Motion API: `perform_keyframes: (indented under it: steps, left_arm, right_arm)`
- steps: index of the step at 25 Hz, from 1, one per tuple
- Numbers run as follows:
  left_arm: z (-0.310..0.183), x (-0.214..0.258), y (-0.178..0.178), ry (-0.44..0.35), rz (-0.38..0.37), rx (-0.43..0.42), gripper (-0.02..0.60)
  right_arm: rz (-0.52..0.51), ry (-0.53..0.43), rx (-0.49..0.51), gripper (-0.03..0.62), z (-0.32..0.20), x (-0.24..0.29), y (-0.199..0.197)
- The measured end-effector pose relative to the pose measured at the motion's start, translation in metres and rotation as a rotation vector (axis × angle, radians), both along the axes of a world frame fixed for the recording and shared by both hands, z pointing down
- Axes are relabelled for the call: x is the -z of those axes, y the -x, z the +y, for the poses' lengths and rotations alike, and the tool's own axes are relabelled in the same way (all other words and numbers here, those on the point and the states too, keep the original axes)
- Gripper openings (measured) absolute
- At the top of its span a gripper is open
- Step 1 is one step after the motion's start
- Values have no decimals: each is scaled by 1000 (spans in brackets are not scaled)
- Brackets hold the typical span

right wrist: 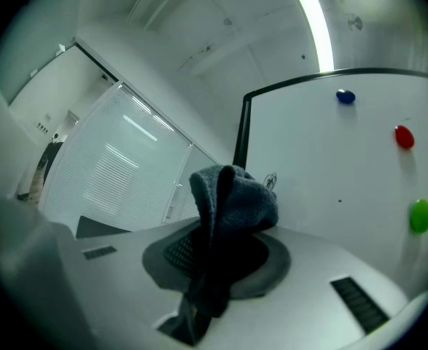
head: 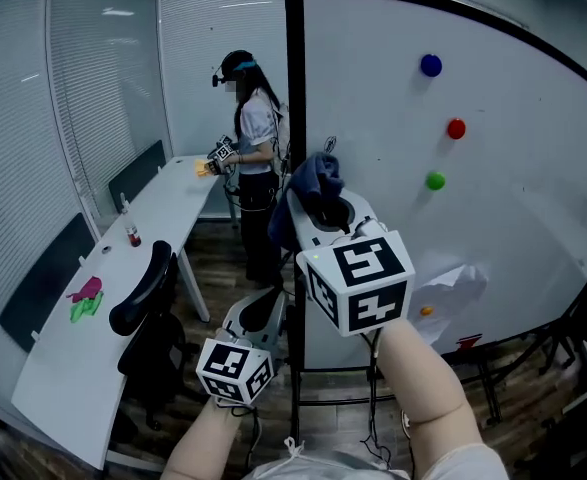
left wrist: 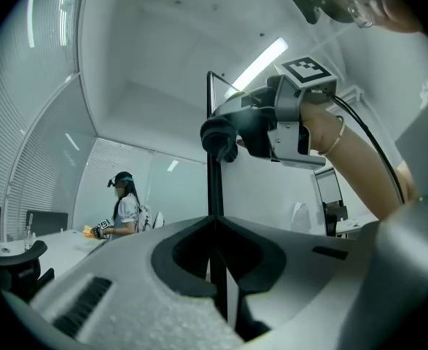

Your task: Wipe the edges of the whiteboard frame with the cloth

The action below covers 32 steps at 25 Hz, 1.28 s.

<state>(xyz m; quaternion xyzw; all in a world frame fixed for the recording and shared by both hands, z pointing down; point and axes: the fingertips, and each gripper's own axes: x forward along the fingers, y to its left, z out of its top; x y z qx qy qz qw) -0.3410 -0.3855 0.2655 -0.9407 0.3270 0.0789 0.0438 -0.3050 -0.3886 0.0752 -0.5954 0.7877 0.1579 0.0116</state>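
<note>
— So where r u w/ the board?

— Early on, I'd say. My right tongs [head: 325, 196] are pinched tight on the cloth [head: 316, 176], a dark blue wad sticking out past the tips. It's up against the left upright of the whiteboard frame [head: 294, 88], approx. mid-height.

— Actually touching it?

— Looks like it. From the left gripper view the wad sits right on the black bar [left wrist: 214, 188]. From the right gripper view the cloth [right wrist: 232, 203] covers the bar's lower part and the frame [right wrist: 240, 133] rises behind it to the top corner.

— And ur other hand?

— Left tongs [head: 265, 310] hang lower, just beside the same upright, tips pressed together w/ nothing in them. Not helping atm.

— What's done, what's left?

— Can't tell what's clean; the black bar looks the same above and below the cloth. My guess: upper stretch of this upright to go, then the top edge, the far side and the bottom rail. So most of it.

— Anything in the way?

— Not on the edges. The magnets, blue [head: 431, 65], red [head: 456, 128] and green [head: 434, 180], sit on the white face, well apart from the bar. Someone else is working at the desk [head: 163, 218] behind, not near me.
</note>
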Motion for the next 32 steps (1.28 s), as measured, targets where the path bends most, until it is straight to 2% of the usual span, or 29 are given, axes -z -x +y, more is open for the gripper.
perform_keyframes:
  steps: [8,24,32]
  left_arm:
    - [-2,23,4,-47,-4,-40,18]
    - [-3,53,31,-104,10,-18,18]
    - [-9,51,27,-92,-5,-33,18]
  right_arm:
    - [7,-65,-51,69,1,49,-2]
    - [6,-125,-103,69,3,153,0]
    - [-3,-134,-127,69,1,195,-3]
